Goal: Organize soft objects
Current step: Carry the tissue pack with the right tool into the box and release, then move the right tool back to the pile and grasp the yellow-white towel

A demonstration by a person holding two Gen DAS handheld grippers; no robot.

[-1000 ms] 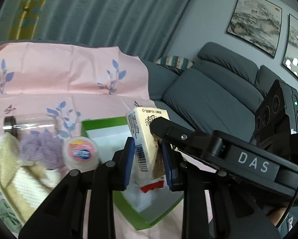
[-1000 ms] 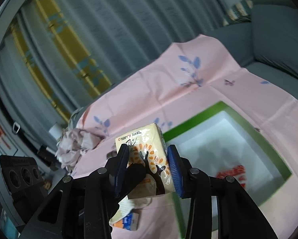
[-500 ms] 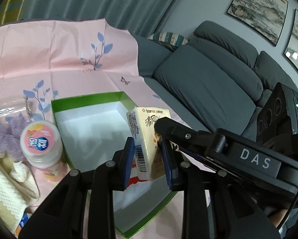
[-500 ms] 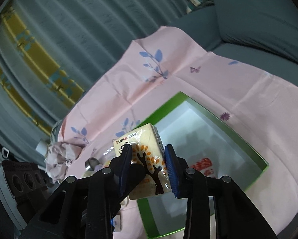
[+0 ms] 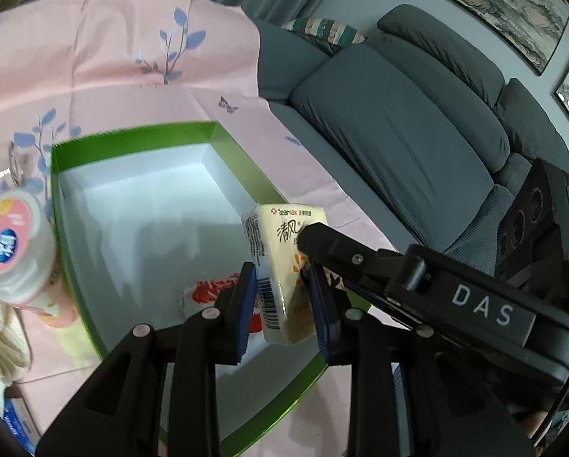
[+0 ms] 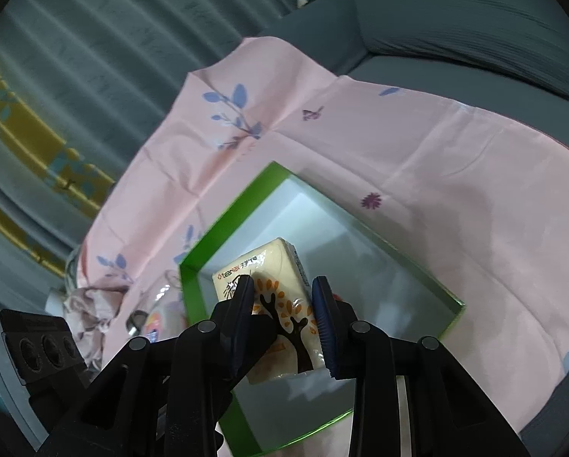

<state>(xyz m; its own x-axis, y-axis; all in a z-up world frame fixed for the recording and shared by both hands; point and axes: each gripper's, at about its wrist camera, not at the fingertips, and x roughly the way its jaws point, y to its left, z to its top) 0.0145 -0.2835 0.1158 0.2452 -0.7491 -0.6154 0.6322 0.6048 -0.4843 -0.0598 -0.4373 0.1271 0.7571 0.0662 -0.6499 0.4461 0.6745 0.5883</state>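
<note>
**Q:** Above the green box (image 5: 132,141), left wrist view: what does each claw hold?

**A:** Both claws grip one tissue pack (image 5: 280,266). The left claw (image 5: 282,304) is narrowed onto the pack's lower part, a blue pad on each broad face. The right claw's black finger (image 5: 345,251), coming from the sofa (image 5: 398,133) side, presses the pack's printed face. The pack stands roughly upright, long axis pointing away from the left claw, barcode edge turned toward the bottle (image 5: 10,251).

**Q:** And its relation to the box?

**A:** It hangs over the box's near corner, above a red-and-white item (image 5: 212,289) lying on the white floor. The coming move is probably a lowering, so the box lies straight below both claws; neither is clearly nearer.

**Q:** Materials?

**A:** The pack is a soft block in glossy cream film. The box is stiff card, with green walls and a matte white inside. It rests on a creased pink cloth (image 5: 113,57) printed with blue sprigs.

**Q:** Over the same box (image 6: 227,213), right wrist view?

**A:** The right claw (image 6: 284,316) is closed on the tissue pack (image 6: 277,293) across its width, and the tree print faces the camera. The pack's top leans toward the box's far corner. The left claw's finger (image 6: 258,335) reaches in from the bottle's side. The film looks slippery, so a slow release would likely suit it.
</note>
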